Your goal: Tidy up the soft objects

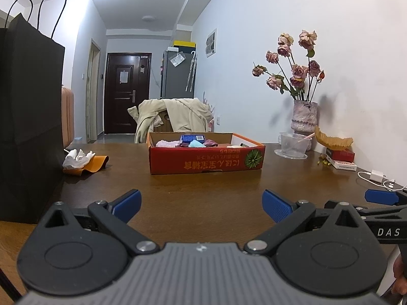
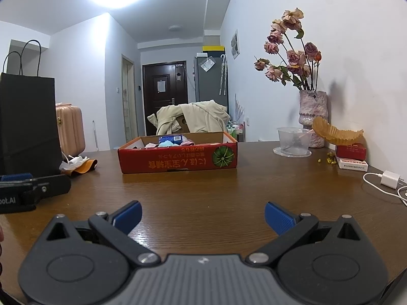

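The brown desk point(image 1: 203, 190) spreads ahead of both sets of fingers. The red cardboard box point(image 1: 206, 158), holding the soft cloths point(image 1: 188, 143), sits straight beyond the left gripper point(image 1: 202, 206), whose fingers are spread and empty. The right gripper point(image 2: 203, 216) likewise gapes wide, holding nothing.

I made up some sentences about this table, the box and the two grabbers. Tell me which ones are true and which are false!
1. The red box has soft things inside. True.
2. The left gripper is squeezing a sock. False: its jaws are wide open and empty.
3. The black paper bag stands to the left of the box. True.
4. The flowers lie flat on the table. False: they stand upright in a vase.
5. The right gripper is open. True.
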